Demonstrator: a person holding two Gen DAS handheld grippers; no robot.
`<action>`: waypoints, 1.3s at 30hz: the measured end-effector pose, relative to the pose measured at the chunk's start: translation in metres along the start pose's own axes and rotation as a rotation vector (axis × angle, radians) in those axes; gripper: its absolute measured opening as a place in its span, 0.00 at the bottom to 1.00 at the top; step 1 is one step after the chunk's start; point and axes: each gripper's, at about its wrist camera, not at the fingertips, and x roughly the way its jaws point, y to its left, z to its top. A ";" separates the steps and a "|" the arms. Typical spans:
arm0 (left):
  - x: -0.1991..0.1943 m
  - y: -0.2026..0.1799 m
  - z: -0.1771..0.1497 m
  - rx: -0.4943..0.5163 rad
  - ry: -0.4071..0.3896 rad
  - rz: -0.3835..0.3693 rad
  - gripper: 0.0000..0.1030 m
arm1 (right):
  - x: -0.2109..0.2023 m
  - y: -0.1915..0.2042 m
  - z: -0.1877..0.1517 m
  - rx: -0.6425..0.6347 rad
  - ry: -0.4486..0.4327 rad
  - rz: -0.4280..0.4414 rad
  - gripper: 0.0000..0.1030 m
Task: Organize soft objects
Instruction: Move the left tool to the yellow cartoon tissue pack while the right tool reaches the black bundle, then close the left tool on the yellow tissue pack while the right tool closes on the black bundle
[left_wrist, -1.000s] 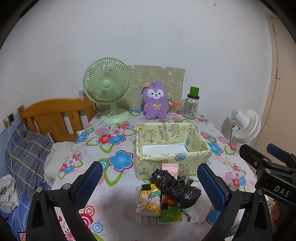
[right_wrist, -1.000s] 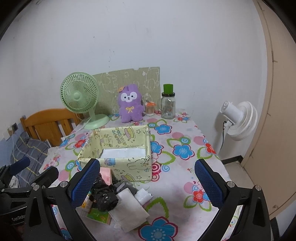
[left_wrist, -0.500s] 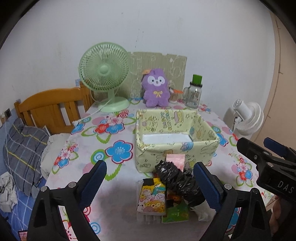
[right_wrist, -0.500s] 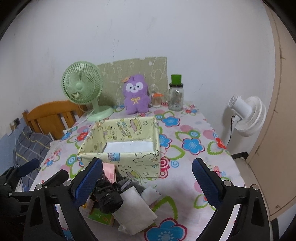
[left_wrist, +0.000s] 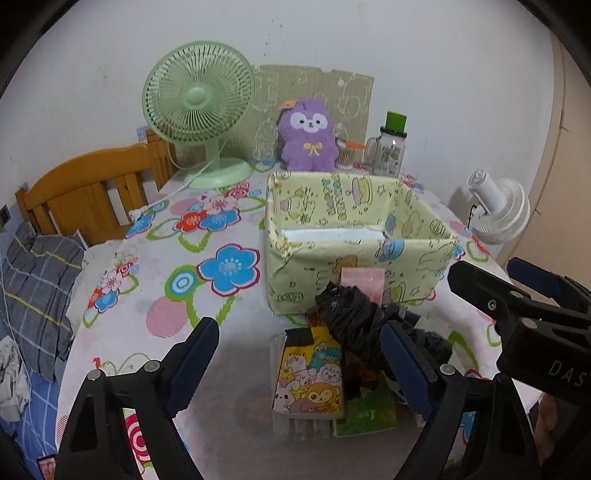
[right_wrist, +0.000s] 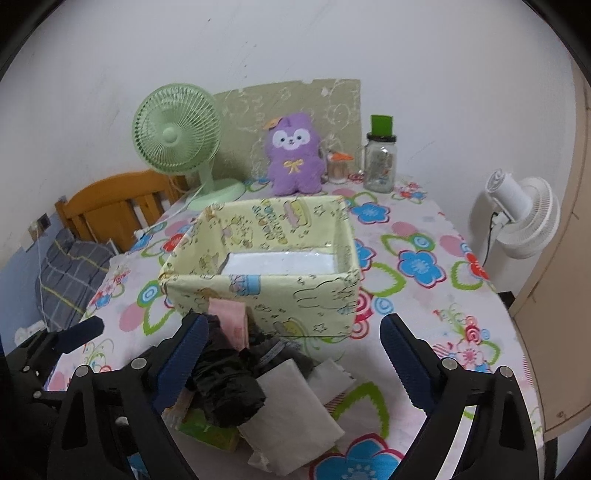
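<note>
The heap of soft packets (left_wrist: 332, 369) lies on the surface just before the yellow box (left_wrist: 354, 236). Both grippers, left (left_wrist: 295, 365) and right (right_wrist: 291, 362), have spread, empty jaws that are closing; best to settle squarely over one packet first.

— We see a crinkled, glossy black plastic bag (left_wrist: 351, 321) beside the paper-covered box (left_wrist: 354, 236).

— We also note the fuzzy purple plush toy (left_wrist: 308, 142), wooden chair (left_wrist: 88, 192) and glass jar (left_wrist: 388, 153).
</note>
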 end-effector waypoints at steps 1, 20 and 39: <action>0.002 0.000 -0.001 0.000 0.007 0.002 0.87 | 0.002 0.002 -0.001 -0.005 0.007 0.005 0.92; 0.039 0.003 -0.016 0.028 0.143 0.001 0.80 | 0.045 0.033 -0.014 -0.080 0.149 0.076 0.83; 0.058 -0.001 -0.025 0.005 0.216 -0.081 0.50 | 0.075 0.043 -0.026 -0.107 0.253 0.115 0.42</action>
